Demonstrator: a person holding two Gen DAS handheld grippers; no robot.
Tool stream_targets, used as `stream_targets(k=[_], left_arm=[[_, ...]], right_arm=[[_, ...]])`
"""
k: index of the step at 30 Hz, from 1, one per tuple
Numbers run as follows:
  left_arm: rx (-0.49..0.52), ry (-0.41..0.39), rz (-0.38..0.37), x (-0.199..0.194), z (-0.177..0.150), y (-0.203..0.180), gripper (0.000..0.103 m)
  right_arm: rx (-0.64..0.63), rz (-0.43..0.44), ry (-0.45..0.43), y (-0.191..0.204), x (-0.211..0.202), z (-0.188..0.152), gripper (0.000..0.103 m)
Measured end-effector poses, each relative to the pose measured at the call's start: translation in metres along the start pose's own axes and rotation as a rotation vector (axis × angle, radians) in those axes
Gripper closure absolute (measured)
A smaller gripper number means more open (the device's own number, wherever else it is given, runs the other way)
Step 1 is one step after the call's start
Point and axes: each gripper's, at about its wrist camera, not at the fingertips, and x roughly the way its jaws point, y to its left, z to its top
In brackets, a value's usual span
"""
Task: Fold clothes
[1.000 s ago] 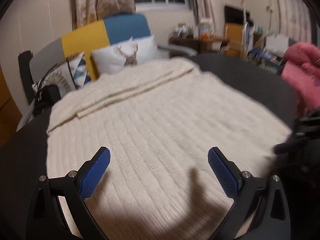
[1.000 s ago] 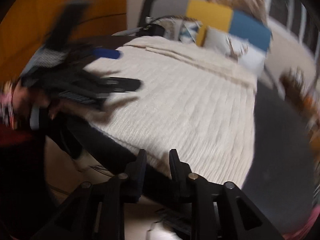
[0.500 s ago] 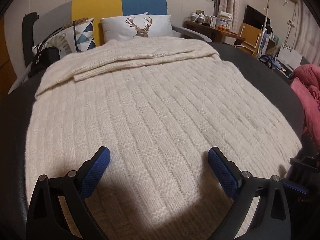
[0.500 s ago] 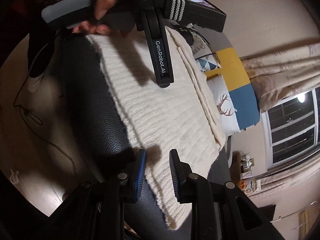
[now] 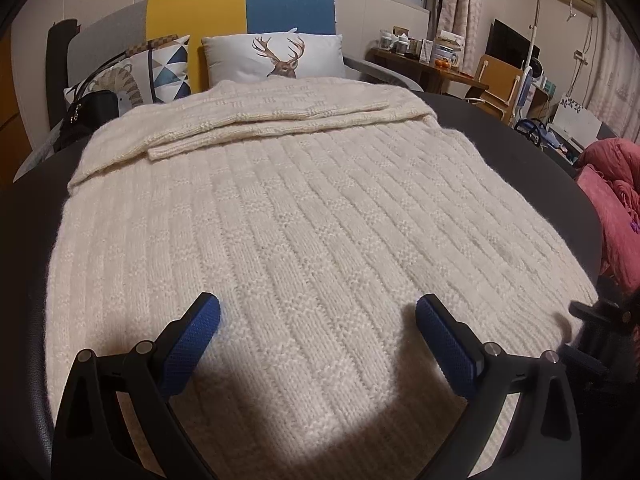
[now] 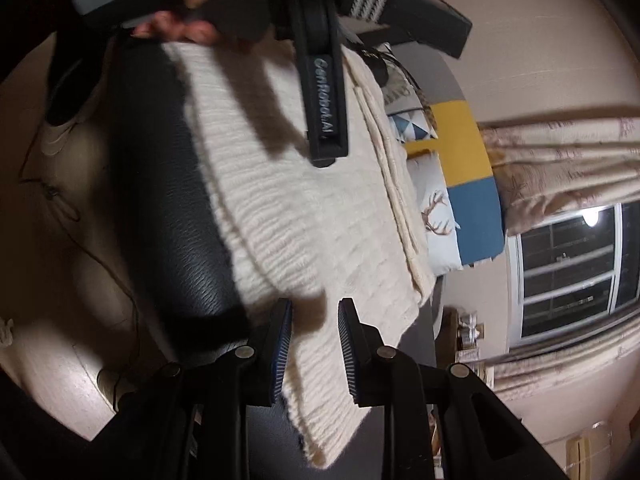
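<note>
Over the cream knit sweater (image 5: 312, 240), left gripper (image 5: 318, 334) gapes wide; at its five-o'clock corner, right gripper (image 6: 314, 346) straddles the hem, fingers narrow.

Deer pillow (image 5: 280, 60), triangle-print pillow (image 5: 168, 68), black handbag (image 5: 94, 110), pink bedding (image 5: 616, 200).

"GenRobot.AI" along the left tongs (image 6: 325, 96)

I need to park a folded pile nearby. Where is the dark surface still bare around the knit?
Bare dark surface runs left of the knit, and a band lies between its right edge and the pink clothes. The pillow end is crowded.
</note>
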Motion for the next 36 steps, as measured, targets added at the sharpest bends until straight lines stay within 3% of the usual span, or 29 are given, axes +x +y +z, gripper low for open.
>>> stream_targets(k=[3,10,15,17,24,27,36], left_arm=[[0.007,0.000,0.012,0.001,0.000,-0.002,0.003],[0.009,-0.002,0.008,0.000,-0.001,-0.002,0.003],[0.014,0.001,0.018,0.001,-0.001,-0.003,0.003],[0.013,0.001,0.014,0.000,-0.001,-0.002,0.003],[0.014,0.001,0.014,0.001,-0.001,-0.002,0.003],[0.015,0.000,0.014,0.001,0.000,-0.002,0.003],[0.010,0.028,0.012,-0.003,0.006,-0.002,0.003]], right_arm=[[-0.042,-0.017,-0.003,0.007,-0.001,-0.002,0.080],[-0.005,-0.034,0.078,-0.007,0.015,-0.013,0.080],[0.014,-0.015,0.015,-0.011,0.011,-0.001,0.082],[0.058,0.037,-0.006,-0.011,0.007,0.004,0.101],[0.217,0.278,-0.017,-0.034,0.005,-0.001,0.101],[0.333,0.439,-0.028,-0.055,0.004,-0.010,0.101],[0.440,0.565,-0.016,-0.062,0.012,-0.023,0.100]])
